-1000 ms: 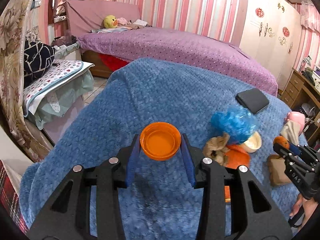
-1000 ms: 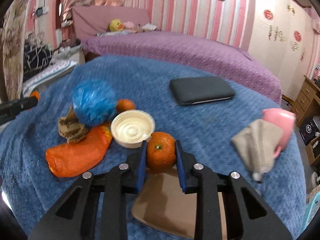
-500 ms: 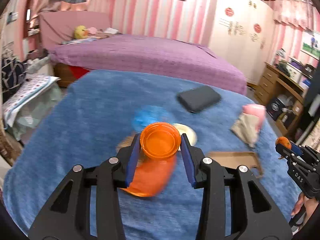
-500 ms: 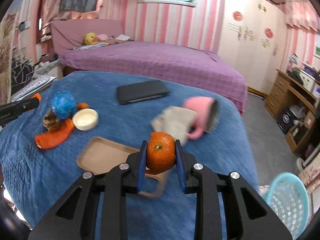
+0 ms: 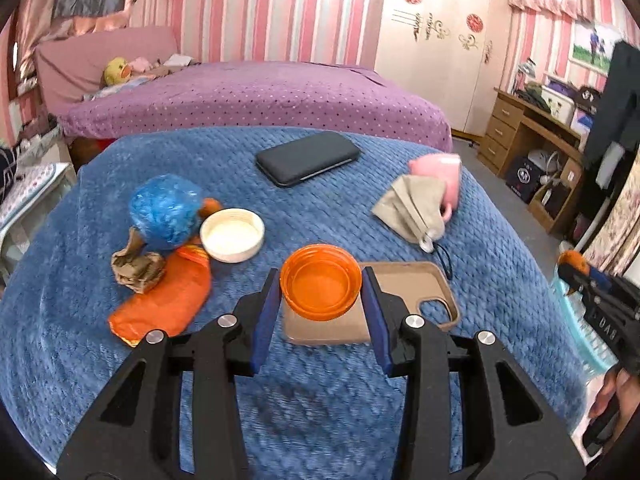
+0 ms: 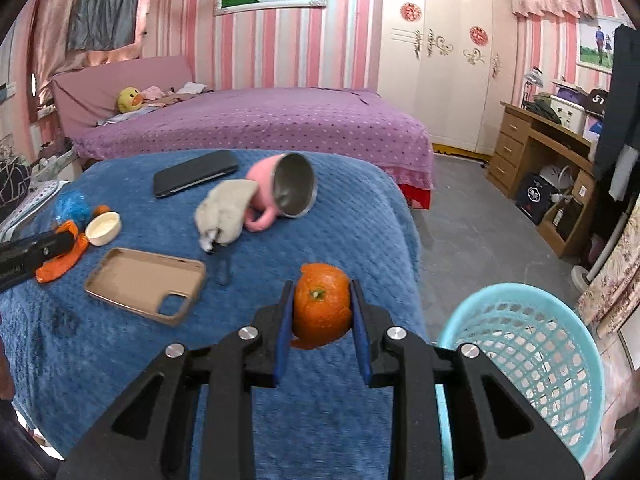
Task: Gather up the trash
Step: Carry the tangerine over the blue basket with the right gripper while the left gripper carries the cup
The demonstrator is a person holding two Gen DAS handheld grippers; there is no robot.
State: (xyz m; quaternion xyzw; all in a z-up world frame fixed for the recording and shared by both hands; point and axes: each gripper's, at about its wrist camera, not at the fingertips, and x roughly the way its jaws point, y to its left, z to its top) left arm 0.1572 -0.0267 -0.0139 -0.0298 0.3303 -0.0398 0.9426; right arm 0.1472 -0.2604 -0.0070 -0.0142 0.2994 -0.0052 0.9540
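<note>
Orange peel [image 6: 321,305] clamped in right gripper [image 6: 321,312], angled downward beside basket [image 6: 532,344].

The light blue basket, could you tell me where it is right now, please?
In the right wrist view the light blue basket stands on the floor at lower right, beside the blue blanket's edge, just right of the right gripper.

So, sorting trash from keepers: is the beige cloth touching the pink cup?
Touching. The right wrist view shows the beige cloth draped against the pink cup.
</note>
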